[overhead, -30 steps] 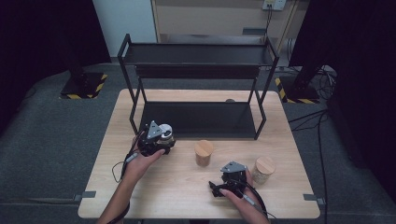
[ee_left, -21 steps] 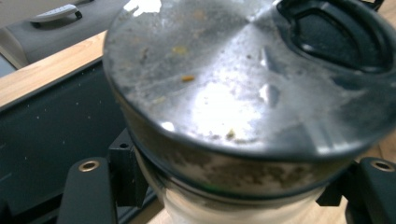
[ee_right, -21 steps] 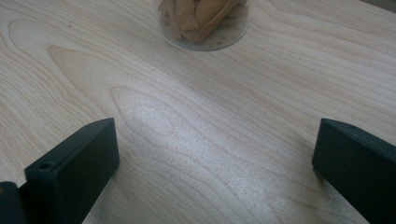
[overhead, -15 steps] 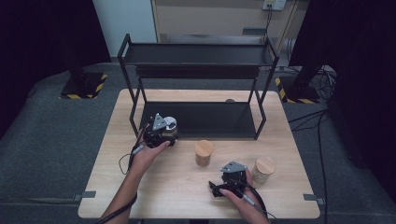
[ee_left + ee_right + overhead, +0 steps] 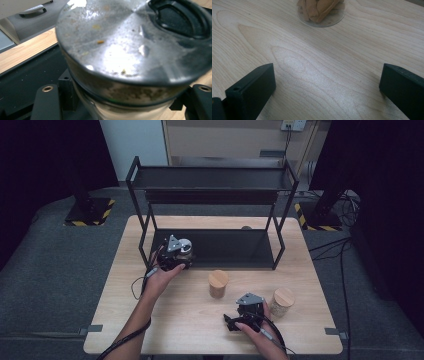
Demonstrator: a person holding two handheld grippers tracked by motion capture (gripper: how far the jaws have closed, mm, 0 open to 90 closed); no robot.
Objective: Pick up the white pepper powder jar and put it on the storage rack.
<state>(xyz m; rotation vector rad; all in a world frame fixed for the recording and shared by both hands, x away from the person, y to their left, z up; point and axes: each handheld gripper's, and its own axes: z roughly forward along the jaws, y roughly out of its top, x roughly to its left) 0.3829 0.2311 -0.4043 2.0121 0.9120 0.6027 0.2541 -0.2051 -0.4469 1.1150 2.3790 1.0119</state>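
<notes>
My left gripper (image 5: 176,256) clamps the steel-lidded jar (image 5: 130,57) at the rack's (image 5: 215,195) lower shelf edge; grip sits below the lid, so it could tip. Right gripper (image 5: 243,316) wide, empty.

glass jar (image 5: 120,110), brushed glossy metal lid (image 5: 125,42); matt wood table (image 5: 317,75).
</notes>
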